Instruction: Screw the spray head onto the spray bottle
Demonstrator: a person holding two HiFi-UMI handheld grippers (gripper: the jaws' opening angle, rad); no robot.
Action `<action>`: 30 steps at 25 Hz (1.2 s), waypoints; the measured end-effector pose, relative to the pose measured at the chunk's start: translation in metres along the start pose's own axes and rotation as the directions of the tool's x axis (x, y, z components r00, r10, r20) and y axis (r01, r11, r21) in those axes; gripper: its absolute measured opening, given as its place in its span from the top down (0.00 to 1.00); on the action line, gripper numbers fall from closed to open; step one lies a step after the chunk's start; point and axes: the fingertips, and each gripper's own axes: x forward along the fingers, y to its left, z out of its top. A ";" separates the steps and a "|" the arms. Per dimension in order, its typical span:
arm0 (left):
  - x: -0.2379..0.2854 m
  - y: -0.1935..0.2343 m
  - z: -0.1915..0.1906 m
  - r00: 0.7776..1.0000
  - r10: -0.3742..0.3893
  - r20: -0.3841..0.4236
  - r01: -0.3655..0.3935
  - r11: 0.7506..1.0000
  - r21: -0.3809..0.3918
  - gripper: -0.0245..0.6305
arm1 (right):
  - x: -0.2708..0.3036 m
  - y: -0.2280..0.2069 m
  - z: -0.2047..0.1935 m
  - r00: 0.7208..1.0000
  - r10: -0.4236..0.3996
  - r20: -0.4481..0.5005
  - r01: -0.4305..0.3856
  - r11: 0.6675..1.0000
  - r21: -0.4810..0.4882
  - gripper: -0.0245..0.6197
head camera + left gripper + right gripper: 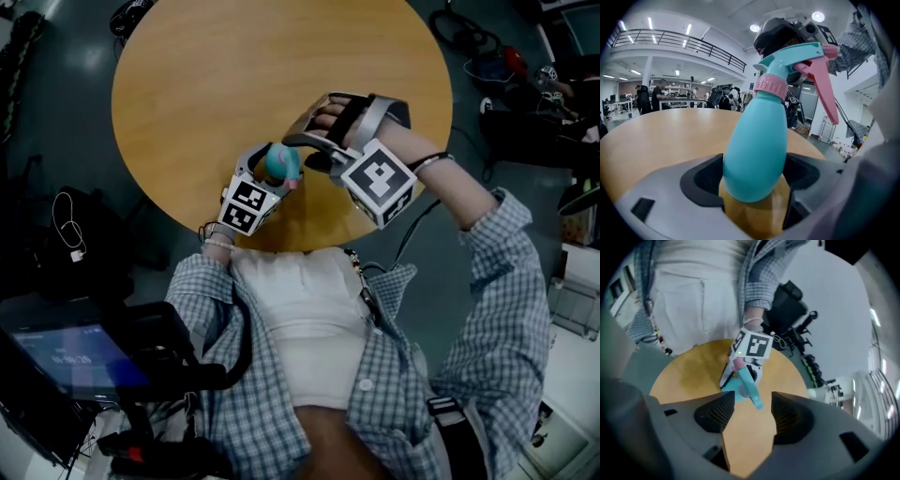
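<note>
Head view: both forearms bend inward over the near edge of the round wooden table (234,75), left gripper (270,180) meeting right gripper (307,150). Left gripper view: its jaws clamp the turquoise plastic spray bottle (757,150) just above the table, long axis leaning up-right, with the pink-triggered spray head (797,56) on top (trigger on the right). Right gripper view: its jaws are spread wide and empty above the table.

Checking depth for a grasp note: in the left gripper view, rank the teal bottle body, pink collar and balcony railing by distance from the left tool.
1. Teal bottle body: clamped between the left tool's jaws, bottom centre.
2. Pink collar: up at the bottle's neck, above centre.
3. Balcony railing: far background, upper left.
</note>
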 end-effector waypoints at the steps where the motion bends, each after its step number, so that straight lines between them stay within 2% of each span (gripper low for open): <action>1: 0.001 0.000 0.001 1.000 0.001 0.000 -0.001 1.000 0.000 0.35 | 0.004 0.003 0.001 0.999 0.047 -0.008 -0.048 0.996 -0.074 0.60; 3: 0.003 0.001 0.001 1.000 0.001 0.003 -0.001 1.000 0.002 0.35 | 0.012 0.008 0.003 0.992 0.127 -0.017 -0.128 0.976 -0.175 0.60; 6: 0.006 0.001 0.001 1.000 0.000 0.003 0.000 1.000 0.009 0.35 | 0.024 0.016 0.003 0.978 0.204 -0.035 -0.206 0.940 -0.272 0.60; 7: 0.007 0.001 0.001 1.000 0.000 0.002 0.000 1.000 0.011 0.35 | 0.027 0.020 0.002 0.975 0.216 -0.050 -0.221 0.922 -0.319 0.60; 9: 0.007 0.000 0.001 1.000 0.000 0.003 0.000 1.000 0.015 0.35 | 0.033 0.024 -0.001 0.972 0.217 -0.089 -0.234 0.870 -0.434 0.67; 11: 0.007 0.000 0.001 1.000 0.000 0.000 0.000 1.000 0.017 0.35 | 0.036 0.025 -0.002 0.971 0.212 -0.111 -0.239 0.828 -0.508 0.72; 12: 0.006 -0.001 0.001 1.000 0.000 -0.001 0.000 1.000 0.017 0.35 | 0.037 0.025 -0.002 0.969 0.218 -0.112 -0.244 0.821 -0.516 0.74; 14: 0.007 -0.001 0.002 1.000 0.000 -0.001 0.000 1.000 0.015 0.35 | 0.038 0.024 -0.002 0.962 0.248 -0.111 -0.271 0.832 -0.484 0.76; 16: 0.007 -0.002 0.002 1.000 0.000 0.000 0.000 1.000 0.015 0.35 | 0.039 0.025 -0.002 0.951 0.291 -0.106 -0.310 0.871 -0.380 0.77; 19: 0.006 -0.002 0.001 1.000 0.001 0.002 -0.001 1.000 0.016 0.35 | 0.040 0.024 -0.001 0.938 0.340 -0.063 -0.346 0.926 -0.152 0.77; 21: 0.006 -0.001 0.001 1.000 0.001 0.002 -0.001 1.000 0.015 0.35 | 0.040 0.023 0.000 0.935 0.354 -0.026 -0.354 0.935 0.012 0.77; 23: 0.006 -0.001 0.002 1.000 0.002 0.003 -0.002 1.000 0.015 0.35 | 0.039 0.020 -0.001 0.934 0.358 0.014 -0.353 0.914 0.198 0.77; 24: 0.006 -0.001 0.003 1.000 0.003 0.004 -0.003 1.000 0.015 0.35 | 0.038 0.018 -0.001 0.934 0.354 0.035 -0.348 0.889 0.297 0.77; 26: 0.006 -0.001 0.005 1.000 0.005 0.006 -0.005 1.000 0.017 0.35 | 0.036 0.015 -0.002 0.941 0.331 0.077 -0.324 0.805 0.497 0.77; 28: 0.006 -0.003 0.005 1.000 0.004 0.007 -0.005 1.000 0.016 0.35 | 0.034 0.014 -0.004 0.955 0.281 0.100 -0.274 0.697 0.663 0.77; 30: 0.005 -0.004 0.005 1.000 0.003 0.008 -0.003 1.000 0.015 0.35 | 0.033 0.012 -0.005 0.971 0.217 0.104 -0.214 0.580 0.786 0.77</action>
